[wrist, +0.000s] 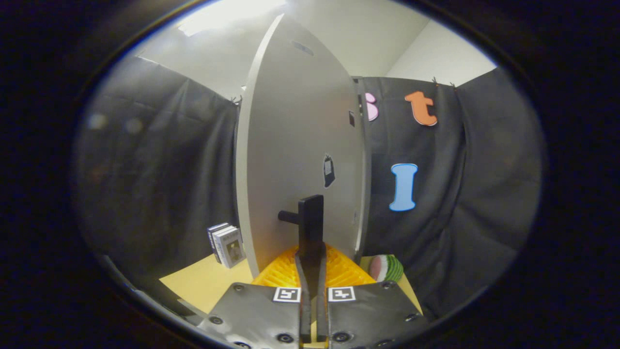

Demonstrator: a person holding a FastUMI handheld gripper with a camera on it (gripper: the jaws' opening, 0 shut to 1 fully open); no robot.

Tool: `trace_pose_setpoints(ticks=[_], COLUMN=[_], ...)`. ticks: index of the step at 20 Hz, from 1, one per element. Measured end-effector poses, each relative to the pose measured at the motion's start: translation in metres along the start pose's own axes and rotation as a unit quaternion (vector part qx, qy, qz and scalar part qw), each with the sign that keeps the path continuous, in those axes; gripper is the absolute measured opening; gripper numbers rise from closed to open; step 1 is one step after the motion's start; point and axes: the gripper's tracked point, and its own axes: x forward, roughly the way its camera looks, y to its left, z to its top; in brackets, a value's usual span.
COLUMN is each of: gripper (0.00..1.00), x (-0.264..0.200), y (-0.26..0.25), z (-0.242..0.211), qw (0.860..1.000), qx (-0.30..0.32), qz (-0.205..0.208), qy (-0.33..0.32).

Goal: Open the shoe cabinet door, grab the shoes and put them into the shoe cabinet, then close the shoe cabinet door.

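Observation:
The shoe cabinet door (295, 160) is a tall pale grey panel standing just ahead of my fingers, swung so I see its face at an angle, with its edge toward the left. Its black bar handle (310, 218) stands off the door on a short peg (288, 216). My gripper (310, 261) is shut on the lower end of that handle, both black fingers pressed together around it. A small dark sticker (329, 170) sits on the door above the handle.
An orange ribbed object (286, 274) lies under the fingers at the door's foot. A watermelon-slice toy (387, 268) rests to the right of it. A small stack of boxes (226, 245) stands left of the door on the yellow tabletop (208, 283).

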Motion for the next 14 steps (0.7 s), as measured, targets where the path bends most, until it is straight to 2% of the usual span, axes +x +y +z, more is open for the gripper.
trace_pose_setpoints(ticks=[7, 14], gripper=[0.05, 0.05], x=[-0.006, -0.010], y=[-0.020, -0.029], z=[-0.001, -0.009], qw=[0.999, 0.997], qx=[0.020, 0.057], qz=[-0.040, -0.053], qy=[0.003, 0.019])
